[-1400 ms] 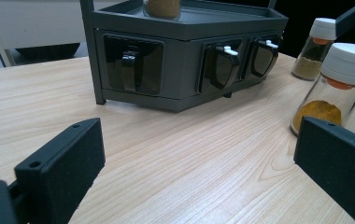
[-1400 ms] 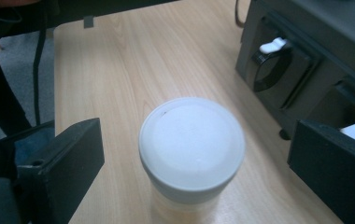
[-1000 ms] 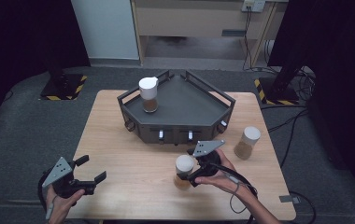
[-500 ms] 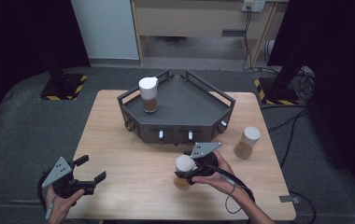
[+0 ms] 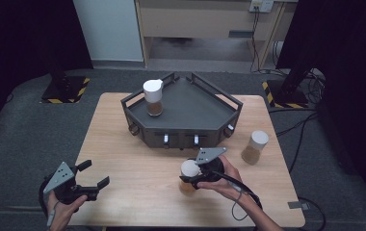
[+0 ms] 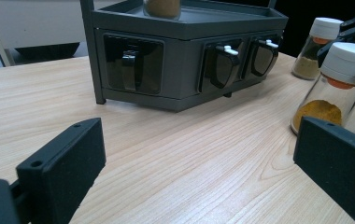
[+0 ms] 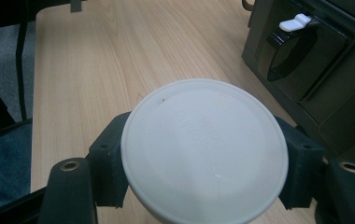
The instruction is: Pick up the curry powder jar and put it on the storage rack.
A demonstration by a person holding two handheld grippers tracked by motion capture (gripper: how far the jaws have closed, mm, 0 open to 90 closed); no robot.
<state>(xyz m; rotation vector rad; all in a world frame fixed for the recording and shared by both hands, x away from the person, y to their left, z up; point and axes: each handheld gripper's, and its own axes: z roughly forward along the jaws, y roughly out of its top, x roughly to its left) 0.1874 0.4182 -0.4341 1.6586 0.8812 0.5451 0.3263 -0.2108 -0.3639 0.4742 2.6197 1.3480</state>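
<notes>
right gripper (image 5: 194, 176): jaws just closing, now pinching spice jar (image 5: 189, 177) under white lid | left gripper (image 5: 91, 177): jaws spread, holding nothing | tip: lift straight up, keep upright, go slow toward rack (image 5: 186, 129)

It looks like a lab or test room set up for recording: a lone wooden table (image 5: 123, 144) stands on grey carpet (image 5: 22, 130), ringed by black curtains (image 5: 22, 38), with hazard-striped stand bases (image 5: 65, 90) and loose cables (image 5: 311, 82) on the floor.
</notes>
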